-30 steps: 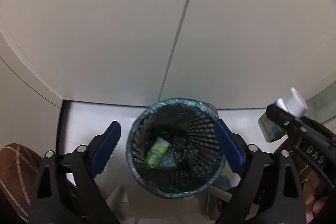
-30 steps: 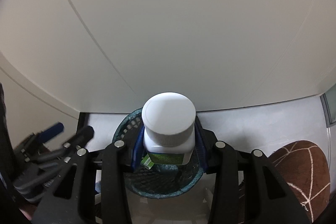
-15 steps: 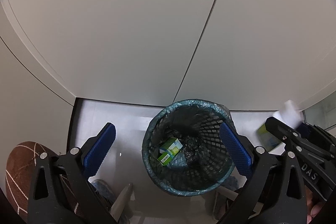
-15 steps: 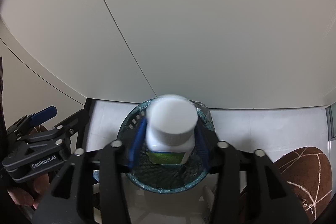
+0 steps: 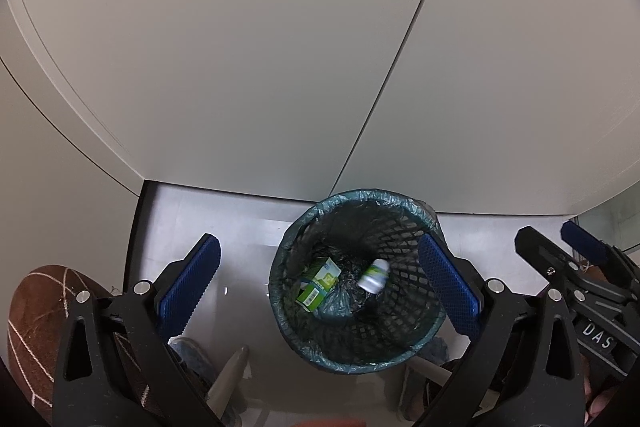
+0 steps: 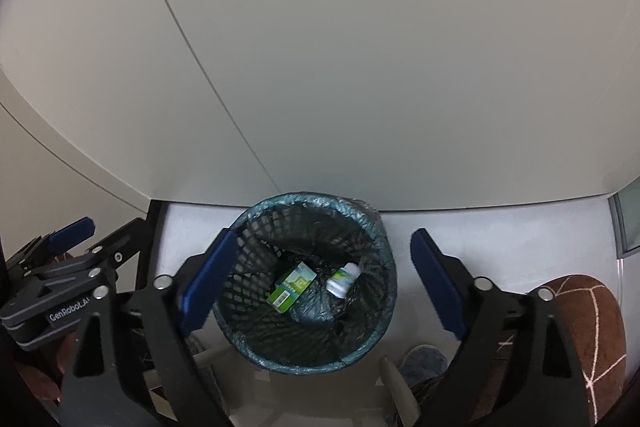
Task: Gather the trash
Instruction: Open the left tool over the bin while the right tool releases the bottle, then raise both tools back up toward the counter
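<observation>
Box (image 6: 291, 285) and bottle (image 6: 343, 279) side by side inside the bin (image 6: 256, 343), bottle right of box.

At the left edge of the right wrist view, the left tool (image 6: 74, 239) reads "GenRobot.A…". At the lower right of the left wrist view, the right tool (image 5: 560, 239) reads "DAS".

Mesh bin (image 6: 372, 331) mouth unblocked from above, white wall (image 6: 360, 67) just behind, brown cushion (image 6: 580, 327) right

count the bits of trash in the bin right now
2. A green carton lies at the bottom of the mesh bin, left of a white bottle on the crumpled liner. More may hide in the liner's folds.
</observation>
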The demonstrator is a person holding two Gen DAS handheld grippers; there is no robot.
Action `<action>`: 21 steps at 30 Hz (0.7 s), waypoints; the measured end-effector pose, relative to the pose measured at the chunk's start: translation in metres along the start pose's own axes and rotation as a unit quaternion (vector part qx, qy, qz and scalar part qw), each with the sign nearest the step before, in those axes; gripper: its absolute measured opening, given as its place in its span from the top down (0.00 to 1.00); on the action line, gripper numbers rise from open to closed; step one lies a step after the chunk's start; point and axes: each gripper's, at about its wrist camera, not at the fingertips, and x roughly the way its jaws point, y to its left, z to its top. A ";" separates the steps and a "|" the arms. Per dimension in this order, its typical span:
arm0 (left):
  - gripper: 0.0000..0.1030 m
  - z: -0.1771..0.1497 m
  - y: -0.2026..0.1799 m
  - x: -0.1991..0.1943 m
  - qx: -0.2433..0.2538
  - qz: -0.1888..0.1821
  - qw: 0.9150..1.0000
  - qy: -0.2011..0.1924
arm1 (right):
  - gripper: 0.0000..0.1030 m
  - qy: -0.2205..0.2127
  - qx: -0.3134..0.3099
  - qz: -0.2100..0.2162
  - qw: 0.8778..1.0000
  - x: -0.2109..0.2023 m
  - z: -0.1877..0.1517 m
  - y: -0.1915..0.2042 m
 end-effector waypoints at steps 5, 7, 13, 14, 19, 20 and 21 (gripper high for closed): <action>0.06 0.000 -0.002 -0.001 0.003 0.004 1.000 0.004 | 0.12 -0.019 0.005 -0.030 0.999 -0.011 0.001 -0.002; 0.06 0.001 -0.005 -0.007 0.013 0.005 1.000 0.000 | 0.12 -0.031 0.000 -0.041 0.999 -0.024 0.004 -0.003; 0.06 0.010 -0.008 -0.052 0.021 -0.003 0.999 -0.033 | 0.12 -0.067 -0.011 -0.032 0.997 -0.074 0.019 -0.005; 0.06 0.012 -0.008 -0.061 0.024 -0.004 0.999 -0.038 | 0.12 -0.073 -0.011 -0.030 0.997 -0.084 0.023 -0.006; 0.06 0.024 -0.010 -0.113 0.036 -0.003 0.997 -0.068 | 0.12 -0.108 -0.005 -0.024 0.994 -0.132 0.044 -0.010; 0.06 0.027 -0.011 -0.124 0.038 -0.004 0.996 -0.075 | 0.12 -0.116 -0.004 -0.022 0.993 -0.143 0.049 -0.010; 0.06 0.031 -0.011 -0.134 0.040 -0.002 0.996 -0.079 | 0.12 -0.123 -0.004 -0.020 0.992 -0.153 0.055 -0.011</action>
